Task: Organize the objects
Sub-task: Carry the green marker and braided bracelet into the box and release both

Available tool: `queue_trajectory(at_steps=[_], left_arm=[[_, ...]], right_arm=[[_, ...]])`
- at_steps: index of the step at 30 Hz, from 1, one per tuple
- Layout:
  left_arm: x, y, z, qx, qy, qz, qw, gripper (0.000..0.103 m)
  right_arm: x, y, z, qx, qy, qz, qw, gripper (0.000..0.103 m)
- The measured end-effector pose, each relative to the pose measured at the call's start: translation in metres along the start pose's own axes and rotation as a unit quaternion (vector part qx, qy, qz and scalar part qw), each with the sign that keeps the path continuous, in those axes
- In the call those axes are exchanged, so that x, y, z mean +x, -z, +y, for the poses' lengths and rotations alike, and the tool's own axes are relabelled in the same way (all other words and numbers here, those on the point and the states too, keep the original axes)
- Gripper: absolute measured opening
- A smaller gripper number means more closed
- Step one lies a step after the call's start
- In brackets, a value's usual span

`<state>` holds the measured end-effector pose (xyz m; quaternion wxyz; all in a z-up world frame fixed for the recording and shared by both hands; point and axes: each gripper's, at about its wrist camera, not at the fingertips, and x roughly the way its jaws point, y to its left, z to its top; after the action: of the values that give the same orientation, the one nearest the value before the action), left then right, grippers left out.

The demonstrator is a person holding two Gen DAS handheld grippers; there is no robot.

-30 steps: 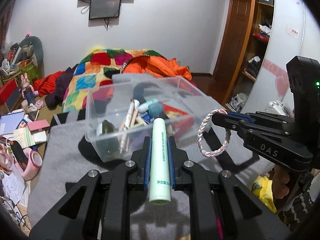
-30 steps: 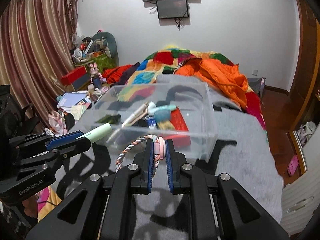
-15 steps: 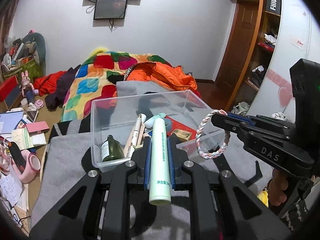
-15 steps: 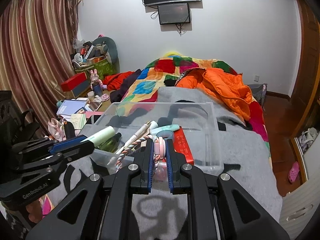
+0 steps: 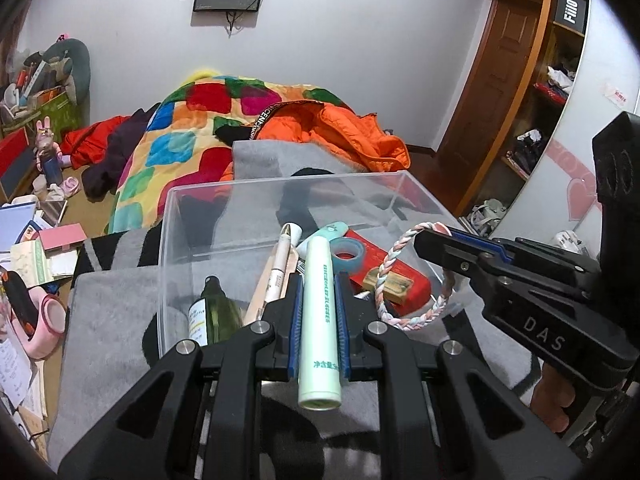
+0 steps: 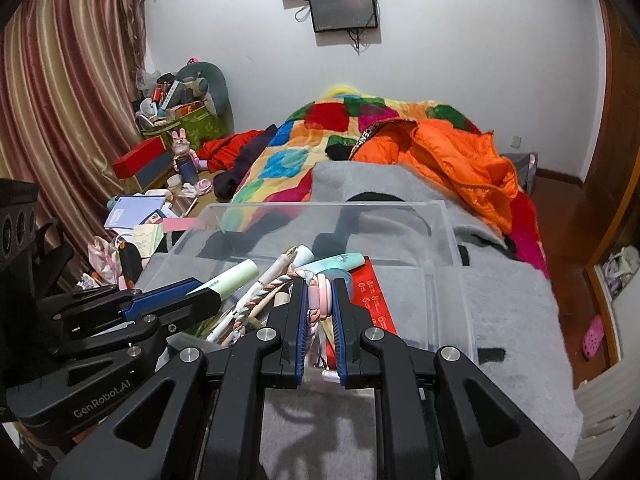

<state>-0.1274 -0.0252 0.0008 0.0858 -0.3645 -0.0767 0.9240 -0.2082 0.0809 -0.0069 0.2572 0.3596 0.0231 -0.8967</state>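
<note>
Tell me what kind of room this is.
Most likely a lived-in bedroom: a bed under a patchwork quilt, a wall-mounted screen, and a wooden wardrobe with clothes on its shelves.

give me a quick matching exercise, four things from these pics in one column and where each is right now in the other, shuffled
Things:
1. pale green tube
2. braided bracelet
3. small green bottle
4. orange jacket

Places:
A. on the bed behind the clear bin
B. standing inside the bin, near its left wall
C. clamped in the left tongs
D. clamped in the right tongs

Pairs: 1-C, 2-D, 3-B, 4-A
</note>
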Motion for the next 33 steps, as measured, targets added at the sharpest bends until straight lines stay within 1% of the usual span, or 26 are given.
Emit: queue_trajectory(at_steps=[3, 12, 19, 22, 23, 24, 25, 26, 31, 33], left_arm=[[0.006, -0.002, 0.001, 0.002, -0.009, 0.0, 1.0, 0.015], [0.021, -0.007, 0.006, 0.013, -0.033, 0.004, 0.9994, 0.015], [0.017, -0.006, 0.004, 0.022, -0.034, 0.0, 0.9992, 0.015], [0.011, -0.003, 0.0, 0.028, -0.035, -0.003, 0.999, 0.015], [0.008, -0.002, -0.001, 0.03, -0.034, -0.005, 0.999, 0.016], [0.005, -0.001, -0.003, 0.032, -0.035, -0.009, 0.9988, 0.019], [0.003, 0.0, -0.004, 0.034, -0.037, -0.012, 0.9987, 0.021], [0.0, 0.001, -0.005, 0.035, -0.039, -0.015, 0.9985, 0.023], [-0.012, 0.005, -0.011, 0.041, -0.039, -0.025, 0.9981, 0.024], [-0.018, 0.007, -0.013, 0.043, -0.04, -0.029, 0.9978, 0.027]], right_arm=[[0.009, -0.002, -0.004, 0.011, -0.008, 0.008, 1.0, 0.01], [0.032, -0.004, -0.004, -0.001, 0.001, 0.028, 1.0, 0.011], [0.036, -0.001, -0.005, -0.007, 0.005, 0.041, 0.999, 0.011], [0.035, 0.001, -0.006, -0.008, 0.004, 0.047, 0.999, 0.016], [0.034, 0.002, -0.006, -0.007, 0.003, 0.046, 0.999, 0.02], [0.032, 0.003, -0.006, -0.006, 0.001, 0.045, 0.999, 0.023], [0.029, 0.003, -0.006, -0.007, 0.001, 0.043, 0.999, 0.029], [0.027, 0.004, -0.006, -0.008, 0.002, 0.041, 0.999, 0.031], [0.01, 0.008, -0.005, -0.013, 0.002, 0.026, 1.0, 0.032], [0.002, 0.011, -0.005, -0.014, 0.0, 0.021, 1.0, 0.032]])
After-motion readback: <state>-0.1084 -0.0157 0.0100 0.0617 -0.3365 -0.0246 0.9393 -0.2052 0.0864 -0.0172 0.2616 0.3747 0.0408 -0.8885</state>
